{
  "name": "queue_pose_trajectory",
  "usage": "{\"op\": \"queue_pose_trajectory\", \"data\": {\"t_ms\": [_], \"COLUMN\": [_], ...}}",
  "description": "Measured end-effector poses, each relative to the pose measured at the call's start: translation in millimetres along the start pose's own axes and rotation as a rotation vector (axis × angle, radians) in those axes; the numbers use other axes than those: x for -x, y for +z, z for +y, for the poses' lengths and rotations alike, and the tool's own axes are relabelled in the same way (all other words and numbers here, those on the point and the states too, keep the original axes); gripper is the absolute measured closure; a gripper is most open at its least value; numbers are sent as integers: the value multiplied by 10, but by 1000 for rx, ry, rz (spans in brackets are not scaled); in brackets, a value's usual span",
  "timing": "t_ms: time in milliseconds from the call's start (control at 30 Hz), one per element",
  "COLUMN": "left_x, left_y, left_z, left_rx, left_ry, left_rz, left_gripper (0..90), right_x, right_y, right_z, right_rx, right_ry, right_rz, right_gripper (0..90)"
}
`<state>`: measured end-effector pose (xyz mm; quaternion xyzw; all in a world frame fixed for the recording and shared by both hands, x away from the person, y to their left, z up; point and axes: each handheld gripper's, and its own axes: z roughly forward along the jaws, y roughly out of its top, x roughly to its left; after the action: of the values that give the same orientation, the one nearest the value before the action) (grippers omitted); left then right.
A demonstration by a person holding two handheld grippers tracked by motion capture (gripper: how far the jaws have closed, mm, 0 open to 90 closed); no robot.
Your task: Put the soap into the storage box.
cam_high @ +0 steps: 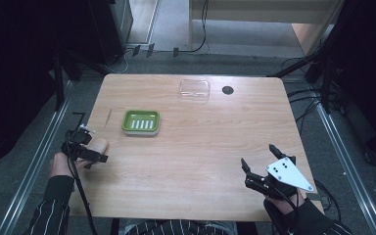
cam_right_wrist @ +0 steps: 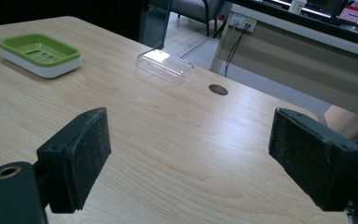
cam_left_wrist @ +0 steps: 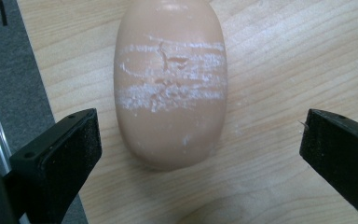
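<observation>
A peach-coloured oval soap bar [cam_left_wrist: 170, 88] with white scuff marks lies on the wooden table [cam_high: 200, 142] near its left edge [cam_high: 99, 145]. My left gripper [cam_high: 87, 149] hovers over it, open, its jaws standing wide on either side of the bar's near end [cam_left_wrist: 199, 123], not touching it. A green soap dish [cam_high: 141, 122] with a white base sits left of the table's middle [cam_right_wrist: 39, 53]. My right gripper [cam_high: 258, 154] is open near the front right corner, with nothing between its pads [cam_right_wrist: 191, 126].
A clear plastic lid [cam_high: 194, 90] lies at the back of the table [cam_right_wrist: 164, 66], with a round cable hole [cam_high: 227, 89] just right of it. Dark stands and cables surround the table. Bare wood stretches between the dish and my right gripper.
</observation>
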<state>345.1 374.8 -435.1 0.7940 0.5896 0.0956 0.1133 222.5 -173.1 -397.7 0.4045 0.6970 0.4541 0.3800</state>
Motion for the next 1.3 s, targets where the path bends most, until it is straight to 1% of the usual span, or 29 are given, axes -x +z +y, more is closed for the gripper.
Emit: {"op": "queue_pose_trajectory", "data": {"t_ms": [33, 67, 167, 233, 300, 400, 533, 600, 633, 667, 767, 867, 933, 1000, 1033, 1067, 1133, 1200, 1267, 1300], "left_x": [-6, -7, -24, -36, -51, -63, -75, -95, -100, -108, -122, -138, -135, -132, -128, -122, -112, -109, -111, -114], "left_y": [1, 12, 54, 70, 67, 68, 108, 117, 128, 146, 187, 171, 179, 187, 191, 199, 221, 225, 229, 231], "left_z": [9, 25, 47, 59, 79, 125, 180, 196, 202, 211, 236, 284, 317, 341, 349, 357, 361, 363, 359, 358], "left_rx": [2, -3, -17, -17, -14, -4, -20, -21, -24, -36, -67, -66, -71, -84, -82, -90, -99, -109, -107, -108], "left_ry": [-2, 3, 5, 3, -2, -4, 0, -1, -1, -1, -2, -7, -7, -7, -3, -2, -2, -4, -13, -13], "left_rz": [-4, 7, -2, -3, -15, -8, -9, -10, -1, 0, -15, -17, -8, -7, 6, 10, 1, 4, 7, 6], "left_gripper": [0, 0, 0, 0, 0, 0, 0, 0, 0, 0, 0, 0, 0, 0, 1, 16, 64, 86, 134, 144], "right_x": [-1, -2, -6, -9, -14, -13, -15, -18, -17, -16, -17, -17, -17, -15, -16, -16, -16, -16, -15, -15], "right_y": [3, 5, 4, 9, 9, 8, 11, 13, 13, 12, 10, 10, 8, 8, 7, 7, 6, 5, 5, 5], "right_z": [1, 2, 5, 7, 8, 8, 9, 9, 9, 8, 9, 8, 8, 7, 7, 7, 7, 7, 7, 7], "right_rx": [1, -1, -1, -1, -2, -3, -2, -2, -3, -3, -3, -4, -5, -5, -5, -5, -5, -5, -6, -5], "right_ry": [-4, -5, -5, -10, -10, -9, -13, -13, -13, -14, -14, -15, -14, -12, -11, -12, -11, -10, -11, -12], "right_rz": [1, 1, 2, 6, 7, 7, 9, 8, 8, 7, 7, 7, 7, 6, 6, 6, 5, 5, 5, 5], "right_gripper": [134, 134, 134, 134, 134, 134, 134, 134, 134, 134, 134, 134, 134, 134, 134, 134, 134, 134, 134, 134]}}
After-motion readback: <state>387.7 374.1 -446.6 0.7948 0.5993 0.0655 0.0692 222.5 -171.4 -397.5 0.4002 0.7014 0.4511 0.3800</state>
